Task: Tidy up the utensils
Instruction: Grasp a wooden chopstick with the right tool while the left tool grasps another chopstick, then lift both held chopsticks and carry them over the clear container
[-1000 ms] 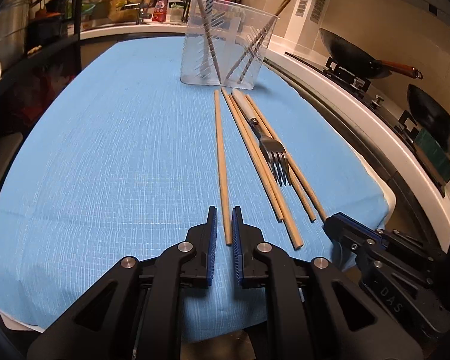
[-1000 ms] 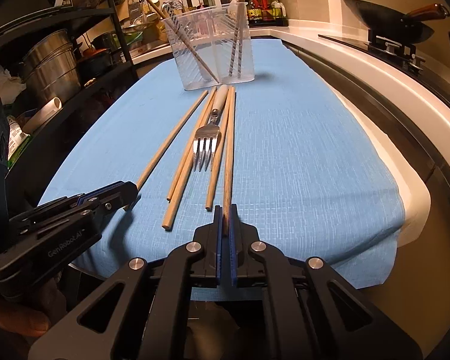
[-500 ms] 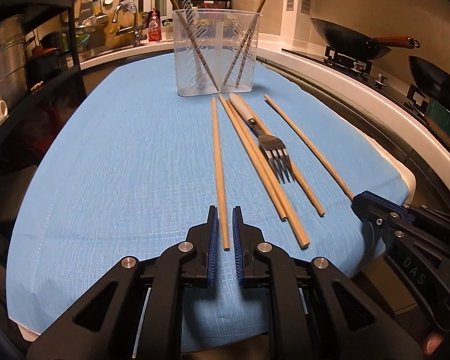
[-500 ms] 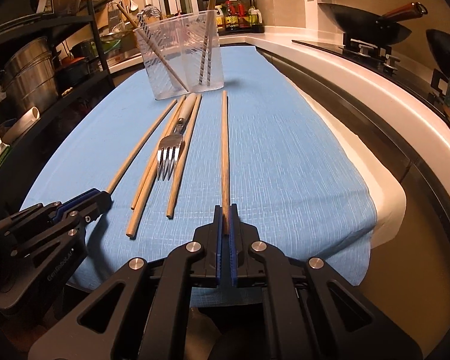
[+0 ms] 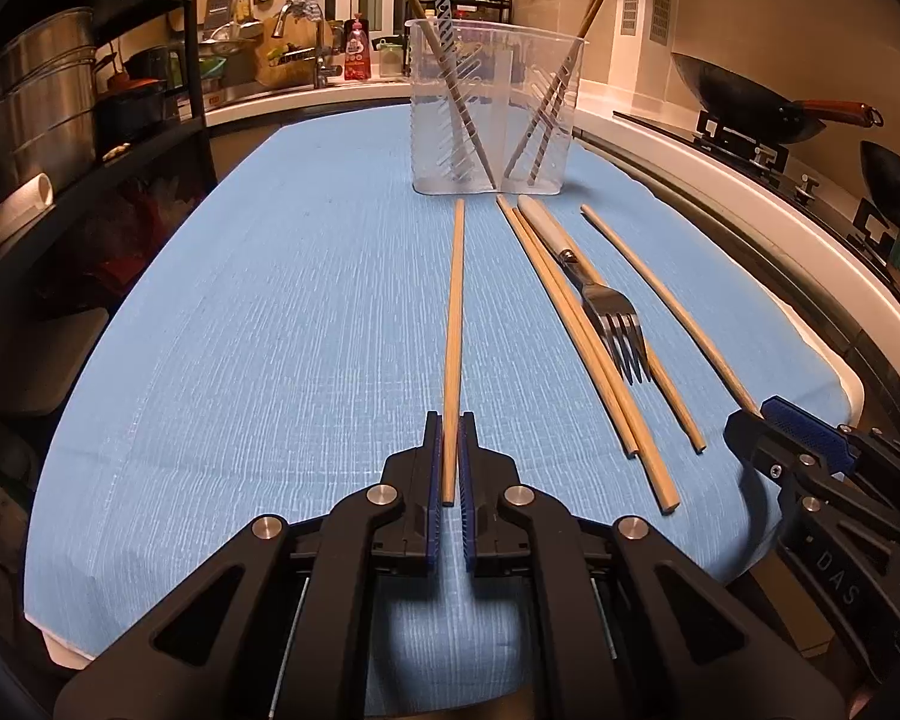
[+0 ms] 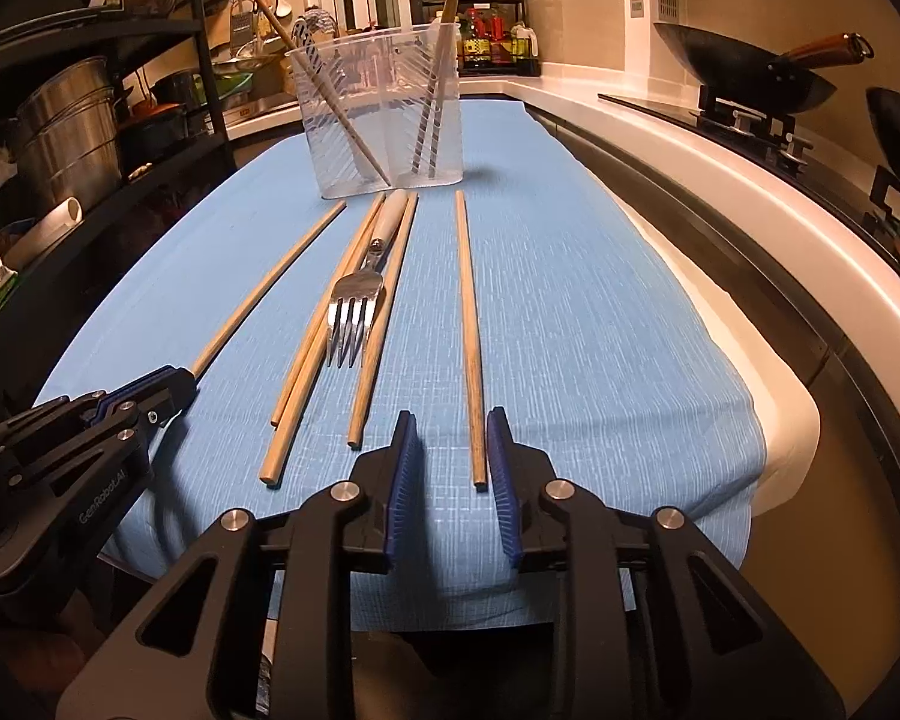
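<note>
Broadly, the blue cloth [image 5: 270, 330] serves as a sorting surface, with the clear holder [image 5: 495, 108] at its far end already taking several chopsticks that lean against its walls. Loose chopsticks and a fork [image 6: 354, 306] lie lengthwise before it, near ends within reach. The left gripper [image 5: 450, 450] is clamped on the leftmost chopstick [image 5: 455, 312], probably to lift it. The right gripper [image 6: 447, 450] gapes, straddling the rightmost chopstick [image 6: 468, 324] lying on the cloth.
</note>
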